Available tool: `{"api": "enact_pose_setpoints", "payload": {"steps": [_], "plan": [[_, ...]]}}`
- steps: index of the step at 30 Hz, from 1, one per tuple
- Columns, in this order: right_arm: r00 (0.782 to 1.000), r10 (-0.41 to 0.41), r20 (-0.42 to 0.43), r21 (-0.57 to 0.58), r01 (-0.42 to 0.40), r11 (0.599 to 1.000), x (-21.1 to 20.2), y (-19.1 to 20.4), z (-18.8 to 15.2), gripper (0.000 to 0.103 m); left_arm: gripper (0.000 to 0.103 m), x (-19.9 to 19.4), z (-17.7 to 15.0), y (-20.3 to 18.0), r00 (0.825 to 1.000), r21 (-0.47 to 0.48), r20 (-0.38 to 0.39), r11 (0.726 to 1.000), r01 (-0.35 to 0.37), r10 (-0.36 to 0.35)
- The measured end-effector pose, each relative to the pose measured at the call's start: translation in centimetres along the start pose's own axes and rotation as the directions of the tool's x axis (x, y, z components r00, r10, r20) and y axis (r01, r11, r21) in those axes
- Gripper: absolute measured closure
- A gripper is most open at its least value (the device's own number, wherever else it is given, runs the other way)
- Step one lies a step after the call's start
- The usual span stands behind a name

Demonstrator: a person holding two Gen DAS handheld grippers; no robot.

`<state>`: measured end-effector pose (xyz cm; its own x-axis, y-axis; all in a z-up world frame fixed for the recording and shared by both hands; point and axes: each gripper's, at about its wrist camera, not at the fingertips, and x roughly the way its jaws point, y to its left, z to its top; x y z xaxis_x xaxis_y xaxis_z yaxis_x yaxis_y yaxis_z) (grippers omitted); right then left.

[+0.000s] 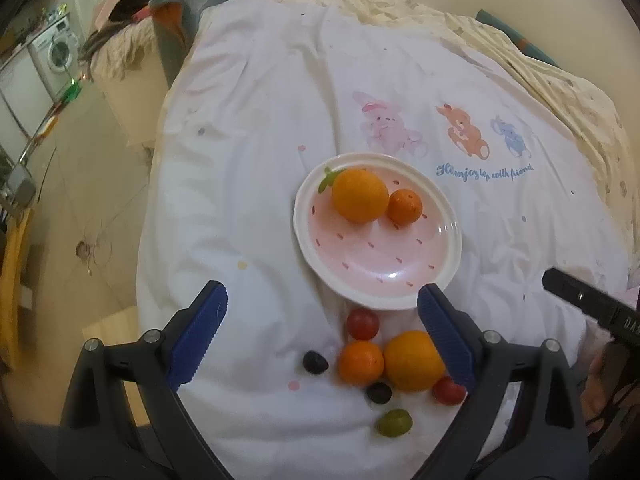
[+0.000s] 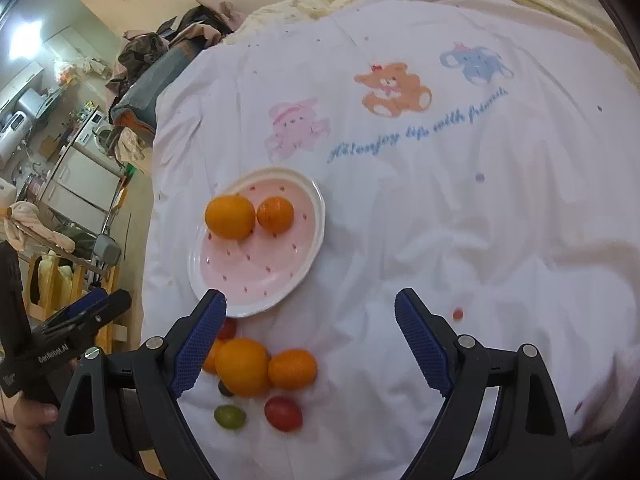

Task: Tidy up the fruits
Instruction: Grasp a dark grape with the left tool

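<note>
The right gripper (image 2: 310,312) hangs over a white quilt (image 2: 440,220) with its blue jaws spread wide and nothing between them; just ahead of its left fingertip (image 2: 208,316) sits a pink plate (image 2: 316,216) holding a large orange (image 2: 229,216) touching a smaller one (image 2: 275,214); below that fingertip lies a loose pile (image 2: 256,372) of two oranges, a red tomato (image 2: 283,413), a green grape (image 2: 229,417) and what may be a dark grape, half hidden; the left gripper (image 2: 92,306) shows far left.

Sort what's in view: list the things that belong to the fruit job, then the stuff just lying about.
Job: plate, oranges on it, loose oranges, cherry tomatoes, grapes.
Lying about: printed quilt, washing machine, clothes pile.
</note>
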<state>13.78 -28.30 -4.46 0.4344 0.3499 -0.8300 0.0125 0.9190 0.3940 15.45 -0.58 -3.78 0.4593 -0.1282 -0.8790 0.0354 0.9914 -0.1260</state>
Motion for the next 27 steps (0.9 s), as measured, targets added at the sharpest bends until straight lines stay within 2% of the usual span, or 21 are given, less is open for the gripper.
{"api": "enact_pose_setpoints", "payload": {"steps": [6, 13, 18, 21, 23, 27], "plan": [[1.000, 0.004, -0.024, 0.046, -0.003, 0.999, 0.5, -0.1, -1.4, 0.014, 0.008, 0.2, -0.7, 0.9, 1.000, -0.031, -0.027, 1.000, -0.002, 0.001], [0.998, -0.011, -0.056, 0.023, 0.012, 1.000, 2.0, 0.5, -1.6, 0.014, 0.010, 1.4, -0.6, 2.6, 0.998, -0.094, -0.069, 0.995, -0.021, 0.014], [0.997, -0.012, -0.081, 0.031, 0.015, 0.999, 3.0, 0.5, -1.6, 0.014, 0.028, 3.4, -0.7, 4.8, 0.990, -0.207, -0.143, 0.978, -0.018, -0.012], [0.995, -0.013, -0.099, 0.024, 0.015, 1.000, 3.6, 0.8, -1.6, 0.014, 0.039, 4.4, -1.2, 5.2, 0.981, -0.236, -0.194, 0.972, -0.016, -0.030], [0.994, -0.020, -0.110, 0.015, 0.022, 1.000, 4.1, 1.0, -1.5, 0.014, 0.052, 5.5, -1.9, 5.1, 0.965, -0.252, -0.255, 0.968, 0.000, -0.067], [0.993, -0.017, -0.120, 0.004, 0.017, 1.000, 4.3, 1.3, -1.6, 0.014, 0.070, 7.2, -3.5, 3.8, 0.927, -0.259, -0.348, 0.965, 0.048, -0.139]]}}
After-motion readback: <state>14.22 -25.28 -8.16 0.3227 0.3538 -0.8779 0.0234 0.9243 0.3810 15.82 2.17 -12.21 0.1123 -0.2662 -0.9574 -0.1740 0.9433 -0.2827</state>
